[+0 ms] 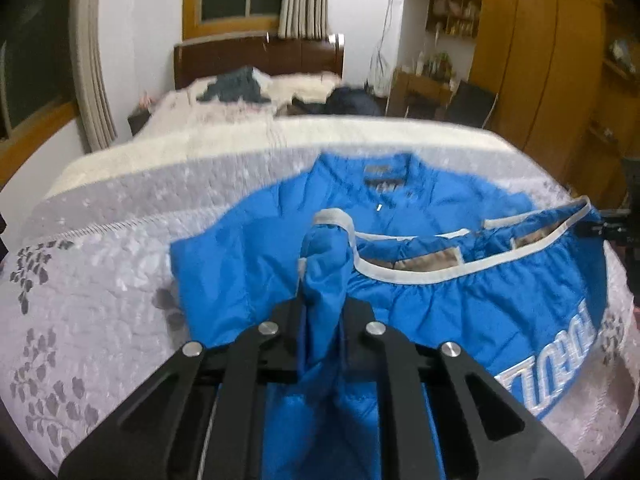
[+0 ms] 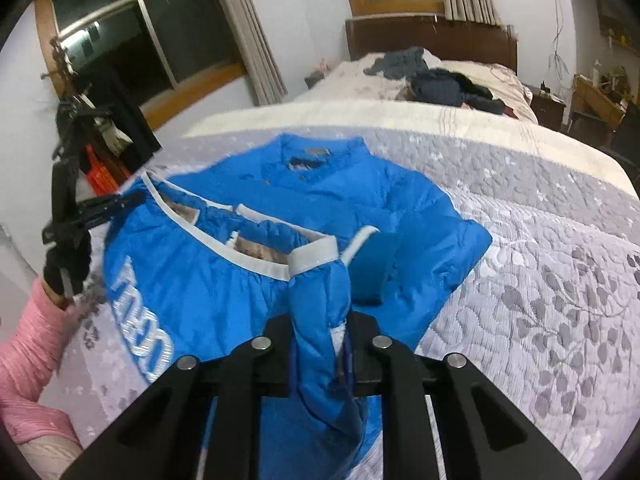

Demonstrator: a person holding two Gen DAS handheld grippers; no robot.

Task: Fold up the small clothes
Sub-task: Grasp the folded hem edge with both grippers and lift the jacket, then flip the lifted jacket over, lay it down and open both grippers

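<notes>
From the left wrist we see our left gripper (image 1: 322,312) with its 2 jaws clamped on a bunched corner of the blue jacket (image 1: 400,240), at the white-trimmed hem (image 1: 420,274). The jacket lies on the grey floral bedspread (image 1: 100,280) near the foot edge of the bed, its lower half folded up toward the collar (image 1: 384,176), white lettering (image 1: 560,360) showing. From the right wrist, our right gripper (image 2: 320,328) likewise pinches a gathered hem corner of the same jacket between closed jaws. At the bed's left edge we see the other gripper in a black-gloved hand (image 2: 66,266) with a pink sleeve (image 2: 28,344). Dark clothes (image 2: 448,88) lie near the headboard.
</notes>
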